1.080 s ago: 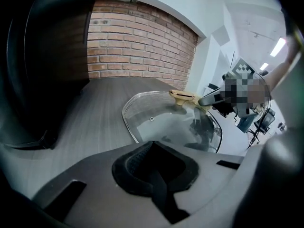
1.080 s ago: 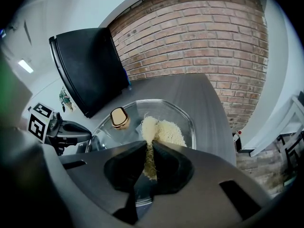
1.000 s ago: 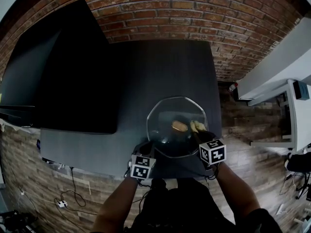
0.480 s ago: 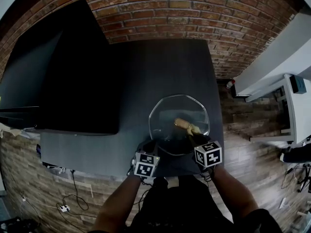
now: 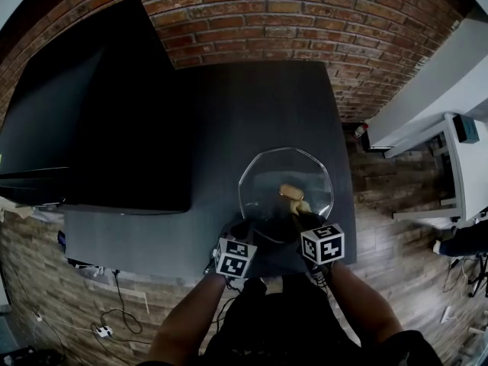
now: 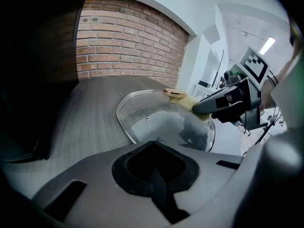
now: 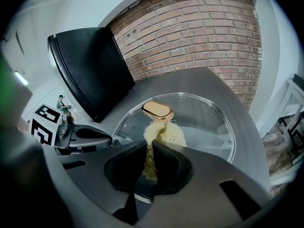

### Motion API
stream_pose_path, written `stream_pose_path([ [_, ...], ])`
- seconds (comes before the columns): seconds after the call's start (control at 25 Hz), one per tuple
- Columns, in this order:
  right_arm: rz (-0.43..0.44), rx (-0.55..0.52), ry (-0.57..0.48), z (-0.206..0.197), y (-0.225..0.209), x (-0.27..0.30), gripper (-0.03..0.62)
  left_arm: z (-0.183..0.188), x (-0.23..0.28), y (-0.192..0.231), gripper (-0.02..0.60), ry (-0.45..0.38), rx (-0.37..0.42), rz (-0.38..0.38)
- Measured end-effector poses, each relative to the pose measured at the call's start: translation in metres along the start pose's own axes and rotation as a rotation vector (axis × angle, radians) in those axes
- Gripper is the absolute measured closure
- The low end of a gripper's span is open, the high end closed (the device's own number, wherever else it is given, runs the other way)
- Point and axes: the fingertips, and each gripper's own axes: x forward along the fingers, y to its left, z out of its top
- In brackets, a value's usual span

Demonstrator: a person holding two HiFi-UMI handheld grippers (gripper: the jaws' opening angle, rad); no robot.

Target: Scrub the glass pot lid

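Observation:
A clear glass pot lid (image 5: 267,175) with a gold knob (image 5: 290,192) lies on the dark grey table (image 5: 252,105) near its front right corner. My right gripper (image 7: 152,148) is shut on a yellow scrub pad (image 7: 164,133), which presses on the glass just in front of the knob (image 7: 157,110). My left gripper (image 6: 153,146) is shut at the lid's near left rim (image 6: 124,127), and the rim runs into its jaws. The head view shows both marker cubes at the lid's near edge, the left cube (image 5: 234,258) and the right cube (image 5: 322,244).
A large black panel (image 5: 91,105) covers the table's left half. A brick wall (image 5: 305,14) stands behind the table. The table's right edge runs close past the lid. A white desk (image 5: 457,166) stands to the right, and cables (image 5: 99,319) lie on the floor.
My right gripper and the pad have slid from the knob's right side to just in front of it. The left gripper keeps its hold at the rim.

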Motion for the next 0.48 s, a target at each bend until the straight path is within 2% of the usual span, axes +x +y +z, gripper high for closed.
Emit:
stream_pose_path([
  [0.48,-0.018,0.014,0.002,0.008,0.018,0.014,0.551,0.002,-0.002,-0.002,0.549,-0.001,0.015,-0.036],
])
